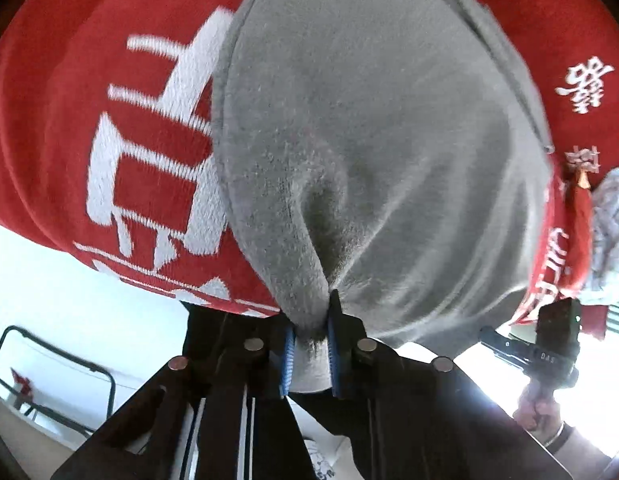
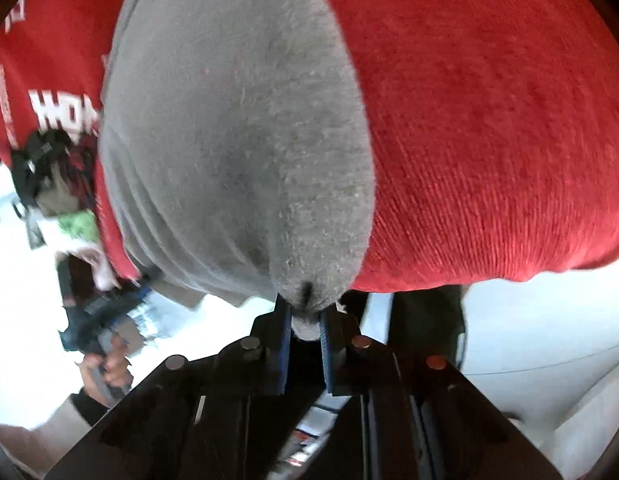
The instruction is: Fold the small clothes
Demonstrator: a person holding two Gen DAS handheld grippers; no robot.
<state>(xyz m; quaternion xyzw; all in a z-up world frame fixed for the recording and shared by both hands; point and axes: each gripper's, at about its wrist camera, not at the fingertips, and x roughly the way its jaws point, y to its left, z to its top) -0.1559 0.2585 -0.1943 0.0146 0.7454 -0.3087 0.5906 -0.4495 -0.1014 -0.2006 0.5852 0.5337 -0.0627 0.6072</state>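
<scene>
Fingers first: the left gripper (image 1: 311, 344) has its blue pads (image 1: 288, 354) pinched tight on a bunched corner of the grey garment (image 1: 369, 140), with a little tuft of the fabric poking out between them. Same deal on the other side, the right gripper (image 2: 305, 332) has its narrow jaws clamped onto another puckered edge of that same grey garment (image 2: 237, 140). So both are holding cloth, nothing loose.

From each pinch the grey fabric fans out away from the camera and pretty much fills both views. It lies on top of a red cloth (image 1: 61, 128) with big white lettering woven in, and you can see creases radiating from each grip point. In the right wrist view the red cloth (image 2: 489, 140) shows a ribbed knit texture beside the grey piece.

Further out, the left wrist view catches the person's right hand (image 1: 537, 410) wrapped around a black handle at the lower right, and a black metal frame (image 1: 57, 364) against the pale floor at lower left. The right wrist view shows the person's left hand (image 2: 109, 368) at lower left, plus a blurry heap of stuff (image 2: 57, 184) past the red edge, too smeared to name.
</scene>
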